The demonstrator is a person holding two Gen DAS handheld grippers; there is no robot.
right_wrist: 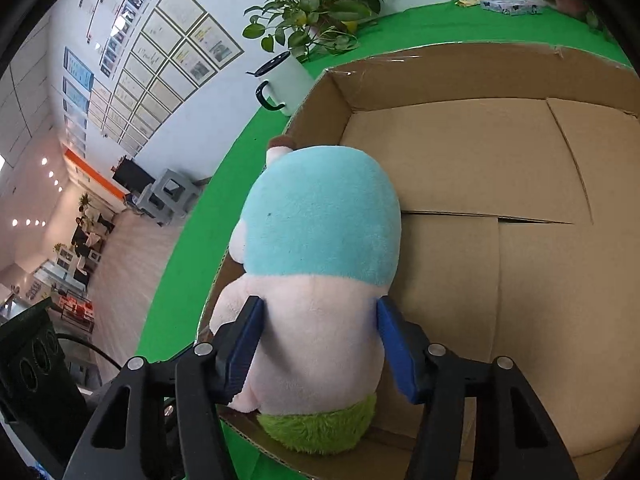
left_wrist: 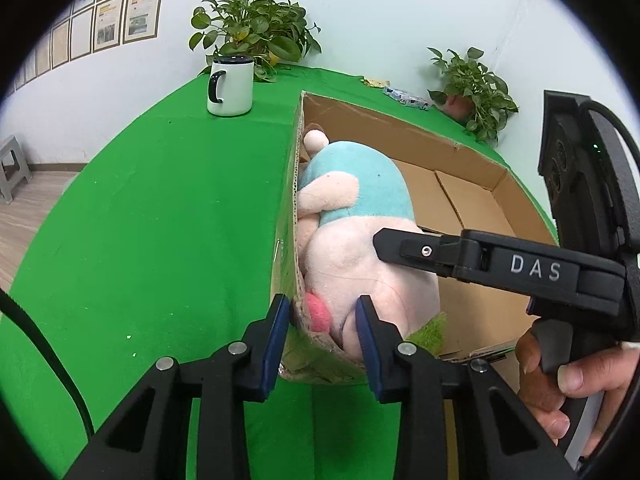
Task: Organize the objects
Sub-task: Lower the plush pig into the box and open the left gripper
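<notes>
Your right gripper [right_wrist: 318,344] grips the pink-and-blue plush toy [right_wrist: 320,280]; the left gripper [left_wrist: 322,340], seemingly open, could snag the brown cardboard box [left_wrist: 472,204].

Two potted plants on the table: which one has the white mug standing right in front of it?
The bigger potted plant at the back left, by the framed wall sheets. The white mug stands right before it. The smaller potted plant stands far right, beyond the cardboard box.

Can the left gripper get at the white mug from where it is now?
Probably yes. The left gripper stands open astride the cardboard box wall, holding nothing. Bare green tablecloth lies between it and the white mug; it need only back off the wall.
</notes>
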